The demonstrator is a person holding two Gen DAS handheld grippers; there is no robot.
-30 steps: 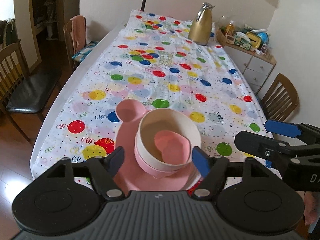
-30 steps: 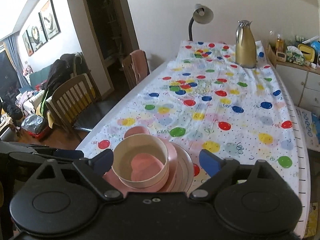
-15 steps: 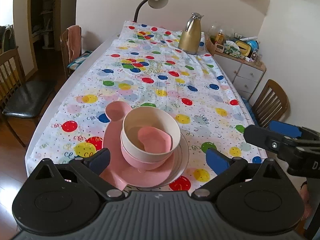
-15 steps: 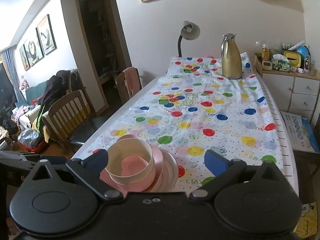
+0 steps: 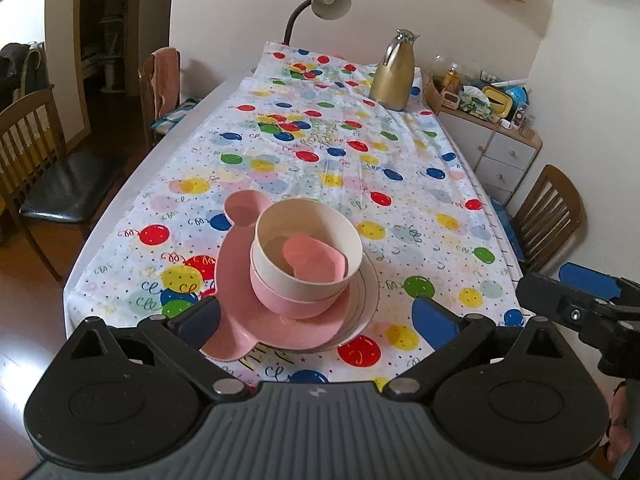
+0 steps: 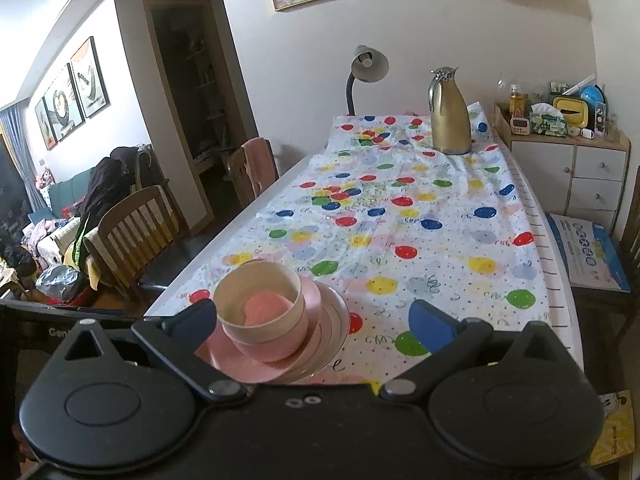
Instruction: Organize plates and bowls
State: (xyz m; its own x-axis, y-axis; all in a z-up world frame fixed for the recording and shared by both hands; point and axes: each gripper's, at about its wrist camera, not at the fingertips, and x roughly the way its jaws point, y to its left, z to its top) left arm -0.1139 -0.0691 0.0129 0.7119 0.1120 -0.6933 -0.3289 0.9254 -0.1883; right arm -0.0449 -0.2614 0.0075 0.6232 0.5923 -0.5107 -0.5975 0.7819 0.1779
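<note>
A stack of dishes sits near the table's front edge. A white plate [image 5: 366, 300] lies at the bottom, a pink mouse-ear plate [image 5: 236, 264] on it, then a pink bowl [image 5: 280, 300], a cream bowl [image 5: 308, 240] and a small pink dish [image 5: 316, 258] inside. The stack also shows in the right wrist view, cream bowl [image 6: 260, 304] on top. My left gripper [image 5: 316, 318] is open and empty, just short of the stack. My right gripper [image 6: 312, 320] is open and empty, beside the stack; it also shows in the left wrist view [image 5: 576, 296].
A balloon-print tablecloth [image 5: 328, 152] covers the long table. A gold thermos jug [image 5: 392, 72] and a desk lamp [image 5: 320, 4] stand at the far end. Wooden chairs [image 5: 36, 168] stand to the left, another chair [image 5: 548, 216] and a cluttered cabinet [image 5: 492, 136] to the right.
Both grippers have drawn back and up from the stack, and their jaws have opened wider. The stack stays in place on the table.
</note>
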